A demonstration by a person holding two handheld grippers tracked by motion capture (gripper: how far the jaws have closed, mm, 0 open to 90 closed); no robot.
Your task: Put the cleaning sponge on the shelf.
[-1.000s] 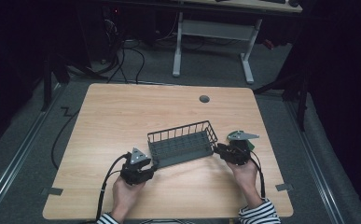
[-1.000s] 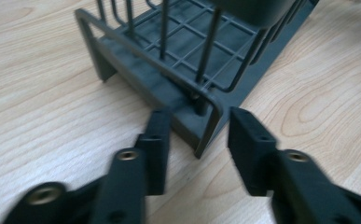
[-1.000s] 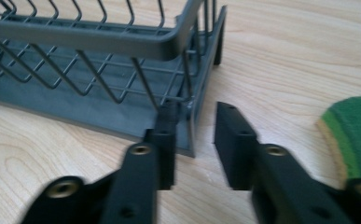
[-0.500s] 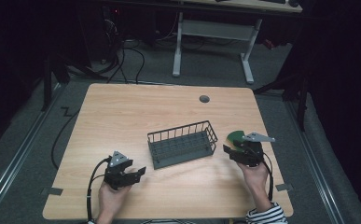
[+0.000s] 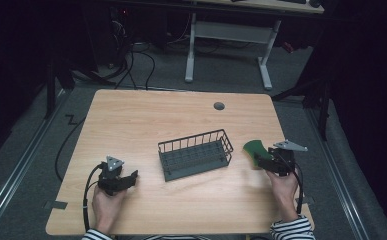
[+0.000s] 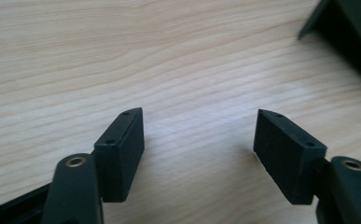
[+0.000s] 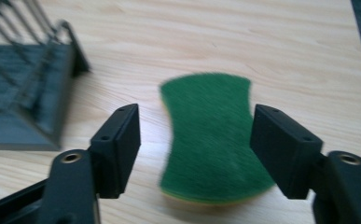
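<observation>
A dark wire basket [image 5: 195,154] stands in the middle of the wooden table [image 5: 146,115]; its corner shows in the left gripper view [image 6: 350,32] and its end in the right gripper view [image 7: 29,79]. A green scouring sponge [image 5: 255,149] with a yellow underside lies flat to the basket's right. My right gripper [image 7: 194,144] is open, its jaws standing either side of the sponge [image 7: 211,135] without touching it. My left gripper [image 5: 128,177] sits at the front left, open [image 6: 199,149] over bare wood with nothing between its jaws.
A round grey cable grommet [image 5: 219,106] sits near the table's far edge. Cables trail from both grippers over the front edge. A white-legged desk [image 5: 226,45] stands on the floor beyond the table, with cables on the floor at the left.
Both grippers have drawn away from the basket toward the front edge: the left moved left and back, the right moved right, uncovering the green sponge. The basket stays put.
</observation>
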